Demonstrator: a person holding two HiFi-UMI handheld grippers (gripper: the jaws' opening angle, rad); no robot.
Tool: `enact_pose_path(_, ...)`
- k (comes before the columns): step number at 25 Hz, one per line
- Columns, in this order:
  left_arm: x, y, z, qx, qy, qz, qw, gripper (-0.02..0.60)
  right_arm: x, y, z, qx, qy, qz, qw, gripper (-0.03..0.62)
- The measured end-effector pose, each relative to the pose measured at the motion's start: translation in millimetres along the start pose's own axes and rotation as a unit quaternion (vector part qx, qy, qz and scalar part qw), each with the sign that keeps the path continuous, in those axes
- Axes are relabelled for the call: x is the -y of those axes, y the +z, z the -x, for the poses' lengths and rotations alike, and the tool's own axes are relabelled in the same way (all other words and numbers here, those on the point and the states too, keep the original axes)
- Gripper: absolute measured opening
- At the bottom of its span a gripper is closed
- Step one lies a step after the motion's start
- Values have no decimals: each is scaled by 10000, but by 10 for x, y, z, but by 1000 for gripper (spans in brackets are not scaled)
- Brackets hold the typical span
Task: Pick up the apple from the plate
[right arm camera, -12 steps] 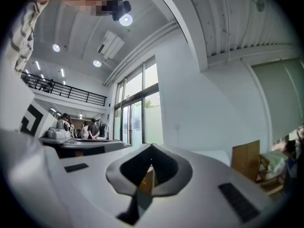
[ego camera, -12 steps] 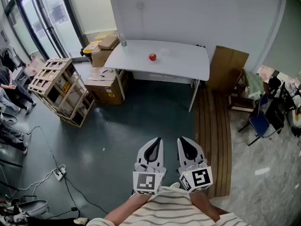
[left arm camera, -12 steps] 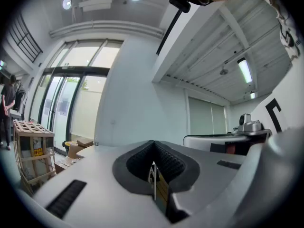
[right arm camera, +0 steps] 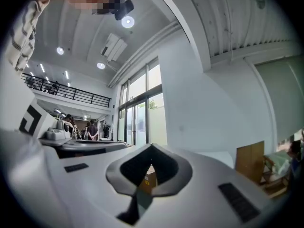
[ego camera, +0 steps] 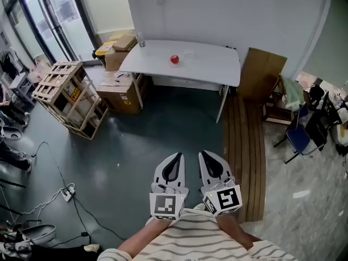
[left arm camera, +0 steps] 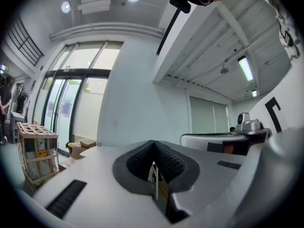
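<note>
A red apple (ego camera: 174, 59) rests on the white table (ego camera: 206, 69) far across the room in the head view; a plate under it is too small to make out. Both grippers are held side by side close to the person's body, far from the table. My left gripper (ego camera: 175, 157) is shut with nothing in it. My right gripper (ego camera: 207, 155) also has its jaws together and empty. In the left gripper view the left gripper (left arm camera: 153, 148) shows closed jaws pointing level toward the windows; in the right gripper view the right gripper (right arm camera: 151, 150) shows the same.
A clear bottle (ego camera: 141, 41) stands at the table's left end. Cardboard boxes (ego camera: 120, 91) and a wooden crate (ego camera: 68, 98) sit left of the table. A brown board (ego camera: 261, 72) leans right of it, beside chairs (ego camera: 304, 132). Cables (ego camera: 65, 197) lie on the dark floor.
The view has shifted slightly: the table and apple sit a little higher and to the left, and both grippers appear a bit more to the left. Both remain shut.
</note>
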State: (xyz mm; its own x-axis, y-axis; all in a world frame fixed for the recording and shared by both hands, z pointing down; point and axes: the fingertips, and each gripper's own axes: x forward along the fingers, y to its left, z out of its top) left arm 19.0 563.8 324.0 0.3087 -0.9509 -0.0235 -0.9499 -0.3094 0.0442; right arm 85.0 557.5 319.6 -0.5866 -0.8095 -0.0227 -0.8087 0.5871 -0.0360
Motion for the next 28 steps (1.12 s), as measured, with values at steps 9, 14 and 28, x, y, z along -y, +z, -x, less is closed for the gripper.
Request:
enact_pose_path(9, 185, -33, -33, 4, 196, -75, 9998, 5, 147, -47, 112, 51, 157, -34, 9999, 12)
enact_pose_path(14, 297, -113, -81, -96, 253, -116, 9996, 5, 302, -157, 165, 6, 234, -178, 9996, 12)
enact_pose_path(28, 106, -531, -1030, -345, 164, 63, 9993, 5, 1023, -477, -429, -298, 21, -229, 9993, 12)
